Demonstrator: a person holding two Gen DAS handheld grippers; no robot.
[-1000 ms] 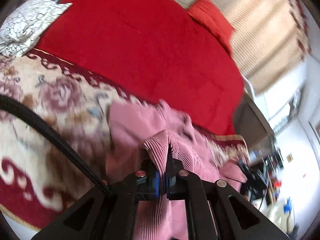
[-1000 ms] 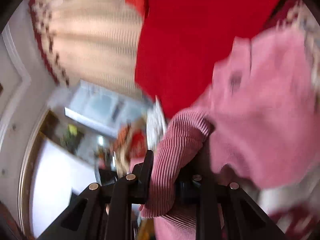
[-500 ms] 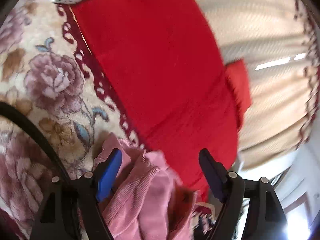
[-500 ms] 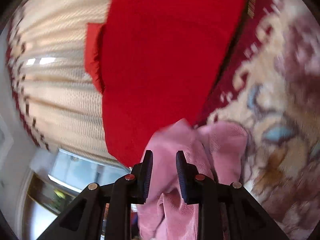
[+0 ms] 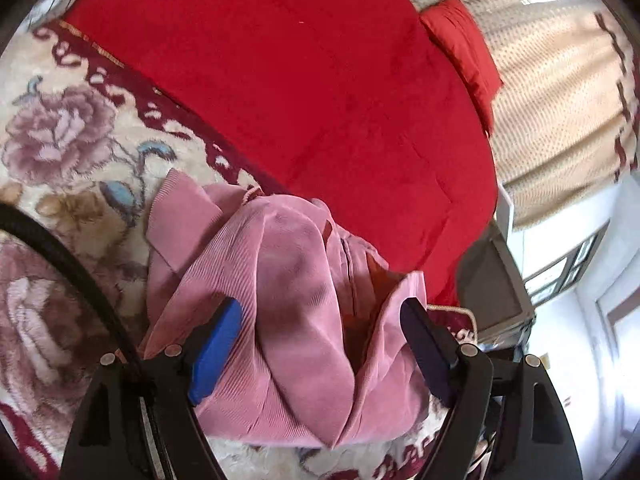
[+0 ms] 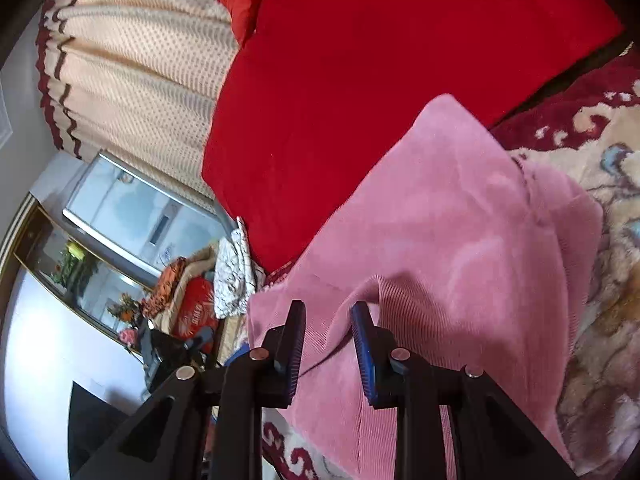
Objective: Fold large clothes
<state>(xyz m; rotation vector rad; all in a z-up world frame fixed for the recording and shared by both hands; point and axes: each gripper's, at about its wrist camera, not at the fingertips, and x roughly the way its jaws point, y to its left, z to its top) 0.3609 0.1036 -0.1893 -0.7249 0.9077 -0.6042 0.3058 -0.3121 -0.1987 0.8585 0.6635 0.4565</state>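
A pink corduroy garment (image 5: 296,280) lies bunched and partly folded on a floral blanket (image 5: 60,140). My left gripper (image 5: 320,304) is open wide just above it; the cloth spreads under and between the fingers, but the pads do not press on it. In the right wrist view the same garment (image 6: 460,220) lies flatter, with a raised fold near the fingertips. My right gripper (image 6: 329,312) is open with a narrow gap and hovers over the garment's near edge with nothing pinched.
Beyond the blanket a red bedspread (image 5: 320,80) covers the bed, with a red pillow (image 5: 460,52) by a patterned curtain (image 5: 560,100). A black cable (image 5: 60,256) crosses the left wrist view. A white patterned cloth (image 6: 234,276) and clutter lie off the bed's edge.
Both grippers were shut on ribbed parts of the pink garment a second ago and have let go. The left jaws opened wide and the right a little. The garment now rests on the blanket.
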